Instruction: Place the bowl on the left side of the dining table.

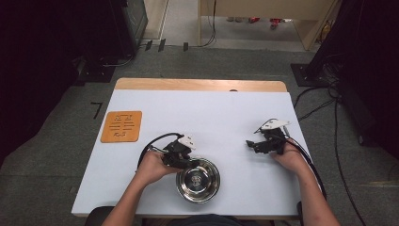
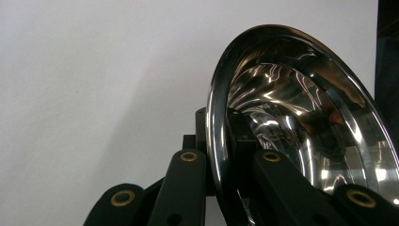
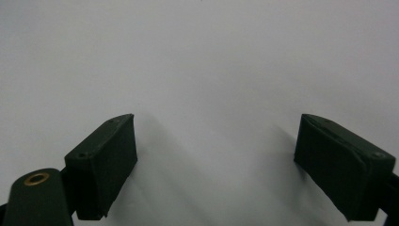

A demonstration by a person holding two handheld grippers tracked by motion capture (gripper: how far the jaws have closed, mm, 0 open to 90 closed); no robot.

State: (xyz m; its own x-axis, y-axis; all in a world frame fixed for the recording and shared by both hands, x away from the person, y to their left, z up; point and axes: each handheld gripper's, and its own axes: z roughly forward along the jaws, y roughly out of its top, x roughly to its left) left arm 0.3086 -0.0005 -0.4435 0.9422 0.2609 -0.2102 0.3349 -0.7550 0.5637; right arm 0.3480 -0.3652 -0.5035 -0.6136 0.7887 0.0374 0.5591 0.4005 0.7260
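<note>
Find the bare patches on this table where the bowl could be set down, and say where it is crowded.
Bare: the white table between orange mat and right gripper, plus the far half. Crowded: near edge, where left gripper clamps the steel bowl.

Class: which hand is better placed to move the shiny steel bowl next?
Left. Its tongs already clamp the round shiny steel bowl's rim, one jaw either side. The right tongs gape open over bare white table, well away.

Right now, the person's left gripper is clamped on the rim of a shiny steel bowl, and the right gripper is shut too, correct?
Not quite. The right gripper is open, its jaws wide apart over the bare table in the right gripper view. The left gripper is indeed clamped on the steel bowl.
</note>
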